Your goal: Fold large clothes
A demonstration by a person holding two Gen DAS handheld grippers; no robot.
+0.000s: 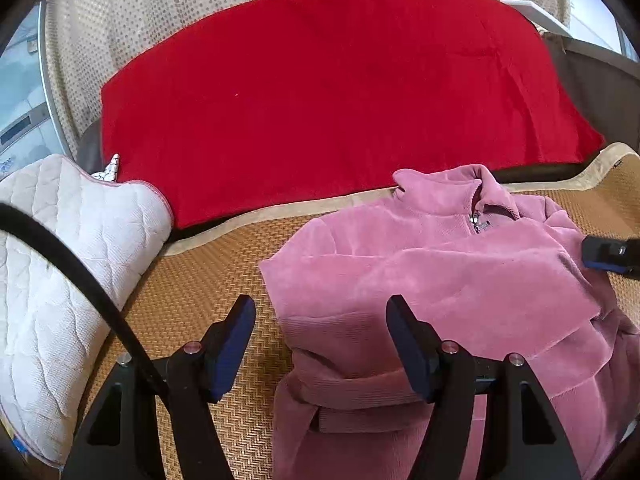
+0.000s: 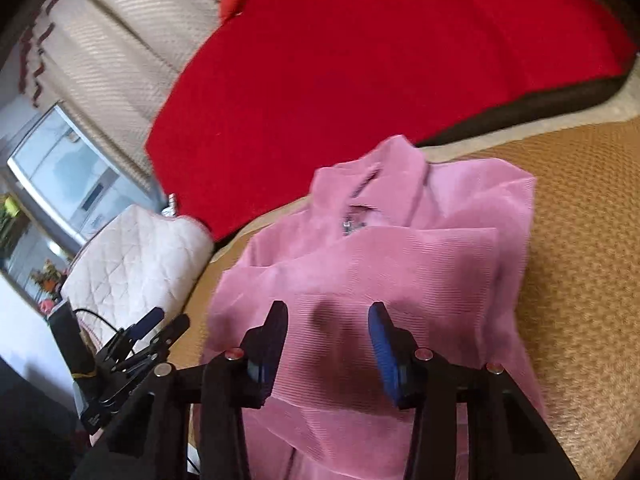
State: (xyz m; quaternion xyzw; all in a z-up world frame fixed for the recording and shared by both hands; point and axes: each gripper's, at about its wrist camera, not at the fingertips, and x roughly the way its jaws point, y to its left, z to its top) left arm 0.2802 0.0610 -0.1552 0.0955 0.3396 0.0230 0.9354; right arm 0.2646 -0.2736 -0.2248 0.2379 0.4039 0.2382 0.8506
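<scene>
Hovering with its jaws apart and nothing between them, the left gripper [image 1: 320,344] sits over the near left edge of the pink jacket [image 1: 440,272], one pad above bare woven mat [image 1: 192,288] and the other above the fabric. The right gripper [image 2: 328,344] is likewise open and empty, poised just over the middle of the garment, its view blurred. The jacket lies ahead of and beneath both grippers on the mat, collar at the far end, sleeves already crossed over the chest, lower part bunched nearest the jaws. The main risk, as I judge it, is a shallow pinch: the plush cloth is stacked in layers, so closing on the top layer alone would drag a sleeve out and undo the fold. Uneven lifts by the two grippers could skew the hem. A black cable [image 1: 80,272] curves left of the left gripper and might snag. Further out, the white quilted cushion [image 1: 60,280] and the red blanket [image 1: 320,100] crowd the mat's edges.
</scene>
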